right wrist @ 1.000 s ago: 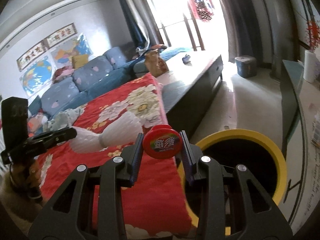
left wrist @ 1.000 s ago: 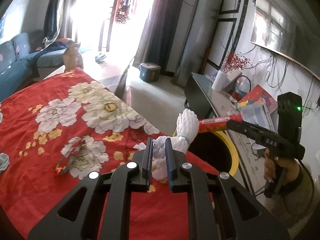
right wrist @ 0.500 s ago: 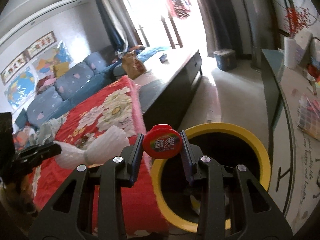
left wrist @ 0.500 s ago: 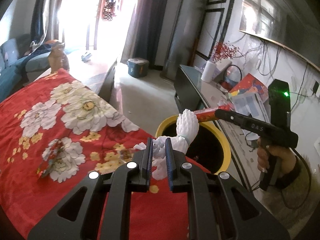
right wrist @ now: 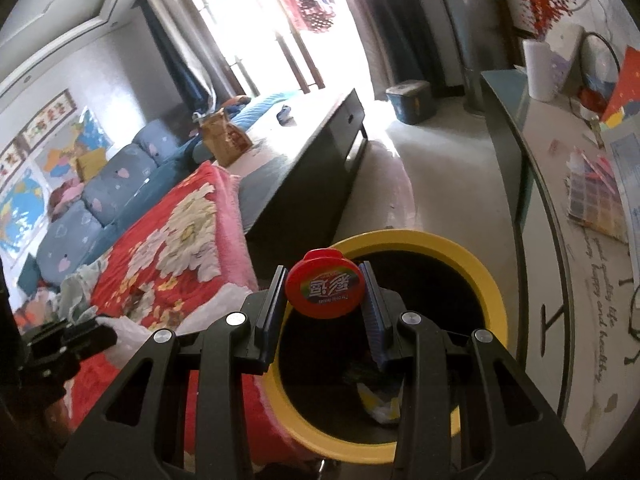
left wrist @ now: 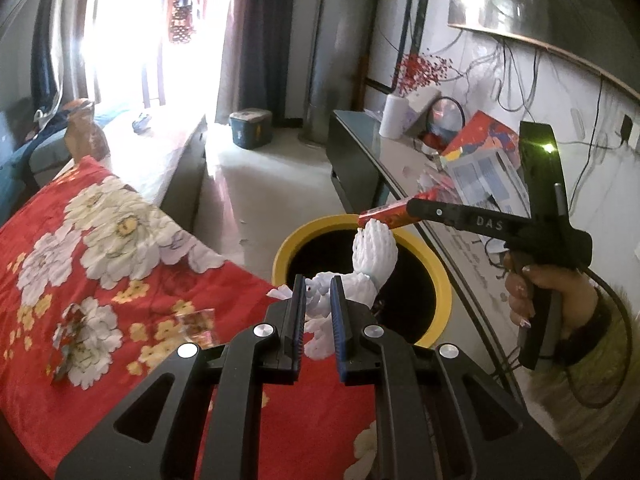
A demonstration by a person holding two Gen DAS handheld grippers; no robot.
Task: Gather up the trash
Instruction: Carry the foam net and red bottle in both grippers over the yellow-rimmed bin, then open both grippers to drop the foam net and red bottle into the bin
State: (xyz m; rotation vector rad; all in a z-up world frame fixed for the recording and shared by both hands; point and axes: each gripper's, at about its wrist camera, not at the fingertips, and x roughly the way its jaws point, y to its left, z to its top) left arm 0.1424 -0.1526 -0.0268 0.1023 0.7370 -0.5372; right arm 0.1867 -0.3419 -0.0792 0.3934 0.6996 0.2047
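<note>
My left gripper is shut on a white foam net sleeve, which sticks out over the mouth of the yellow-rimmed bin. My right gripper is shut on a red tube-shaped candy container, held over the same yellow-rimmed bin. In the left wrist view that red container pokes from the right gripper, gripped by a hand, just above the foam sleeve's tip. Some trash lies at the bin's bottom.
A red floral blanket covers the table left of the bin, with clear wrappers lying on it. A dark TV bench with papers and a paper roll runs to the right. A blue sofa stands behind.
Both grippers have moved toward the bin with their loads. The foam sleeve and the red container now hang over the bin's opening instead of beside it.
</note>
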